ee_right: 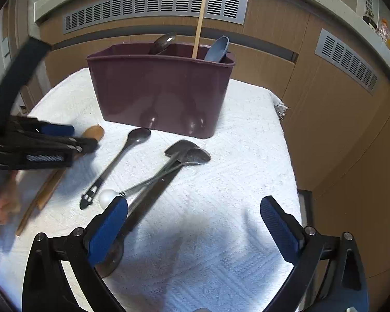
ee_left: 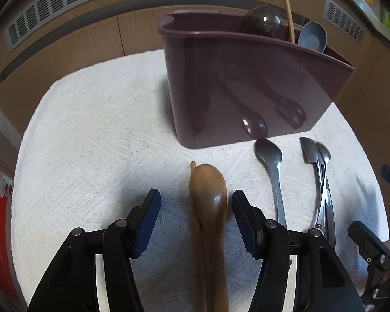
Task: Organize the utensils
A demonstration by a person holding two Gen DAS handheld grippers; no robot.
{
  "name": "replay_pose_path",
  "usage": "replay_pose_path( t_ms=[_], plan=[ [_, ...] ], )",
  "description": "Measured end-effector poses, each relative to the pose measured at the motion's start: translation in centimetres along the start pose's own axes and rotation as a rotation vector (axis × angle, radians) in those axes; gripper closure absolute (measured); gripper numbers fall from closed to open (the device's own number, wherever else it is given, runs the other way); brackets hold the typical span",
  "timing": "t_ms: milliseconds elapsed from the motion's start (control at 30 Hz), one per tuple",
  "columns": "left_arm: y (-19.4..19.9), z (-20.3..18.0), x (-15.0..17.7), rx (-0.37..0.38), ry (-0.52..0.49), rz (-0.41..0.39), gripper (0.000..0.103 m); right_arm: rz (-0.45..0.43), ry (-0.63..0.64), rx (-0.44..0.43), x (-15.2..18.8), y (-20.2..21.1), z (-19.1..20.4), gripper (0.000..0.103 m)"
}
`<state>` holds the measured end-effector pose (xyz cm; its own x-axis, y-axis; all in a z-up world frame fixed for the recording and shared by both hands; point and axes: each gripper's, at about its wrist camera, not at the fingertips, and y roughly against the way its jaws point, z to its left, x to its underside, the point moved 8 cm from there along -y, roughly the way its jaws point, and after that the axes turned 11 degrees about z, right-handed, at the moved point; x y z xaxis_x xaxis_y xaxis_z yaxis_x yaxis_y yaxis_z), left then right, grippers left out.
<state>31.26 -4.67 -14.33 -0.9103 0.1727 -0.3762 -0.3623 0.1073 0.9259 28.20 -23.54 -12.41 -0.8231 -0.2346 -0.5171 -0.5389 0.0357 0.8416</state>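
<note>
Centrally, white towel [ee_right: 221,195] covers counter. Maroon utensil caddy [ee_right: 158,91] stands at towel's far side, holding dark spoon [ee_right: 165,42], wooden stick [ee_right: 199,28], grey-blue spoon [ee_right: 217,49]. Before caddy, flat on towel: wooden spoon [ee_left: 209,195] leftmost, steel spoon [ee_left: 270,161] beside it, then steel spatula [ee_right: 180,149] crossed by slim spoon [ee_right: 197,156]. Left gripper [ee_left: 196,210] fingers straddle wooden spoon, spread, not pressing it. Right gripper [ee_right: 195,223] fingers wide apart, released, above towel right of spatula handle.
</note>
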Motion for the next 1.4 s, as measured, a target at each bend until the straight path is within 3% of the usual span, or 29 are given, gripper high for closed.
replay_pose_path(
  t_ms=[33, 67, 267, 500, 600, 700, 767, 900, 1133, 1400],
  plan=[
    [0.1, -0.1, 0.0, 0.003, -0.008, -0.014, 0.057, -0.002, -0.001, -0.008, -0.2, 0.0, 0.2, 0.007],
    [0.2, -0.1, 0.1, 0.005, -0.012, -0.025, 0.073, -0.003, 0.001, -0.02, -0.7, 0.0, 0.5, 0.009],
    [2.6, 1.7, 2.0, 0.089, 0.038, -0.078, 0.073, 0.017, 0.042, -0.098, -3.6, -1.0, 3.4, 0.03],
    [5.0, 3.5, 4.2, 0.183, 0.097, -0.119, 0.073, 0.134, 0.014, -0.153, -7.0, -5.4, 6.3, 0.046],
    [5.4, 3.6, 4.6, 0.197, 0.107, -0.125, 0.073, 0.188, -0.02, -0.133, -7.6, -7.6, 6.7, 0.052],
    [5.9, 3.8, 4.8, 0.199, 0.11, -0.134, 0.074, 0.181, -0.022, -0.094, -8.3, -7.9, 7.0, 0.057],
    [6.2, 3.5, 5.0, 0.196, 0.105, -0.14, 0.073, 0.18, -0.017, -0.095, -8.2, -7.6, 7.2, 0.076],
    [6.3, 3.5, 5.2, 0.205, 0.098, -0.135, 0.073, 0.169, 0.033, -0.087, -7.2, -6.7, 7.6, 0.076],
    [6.3, 2.9, 5.2, 0.204, 0.084, -0.127, 0.074, 0.109, 0.043, -0.166, -4.9, -3.3, 6.7, 0.076],
    [7.2, 1.9, 5.3, 0.203, 0.066, -0.139, 0.074, 0.002, 0.053, -0.189, -3.3, 1.2, 5.1, 0.077]
  ],
)
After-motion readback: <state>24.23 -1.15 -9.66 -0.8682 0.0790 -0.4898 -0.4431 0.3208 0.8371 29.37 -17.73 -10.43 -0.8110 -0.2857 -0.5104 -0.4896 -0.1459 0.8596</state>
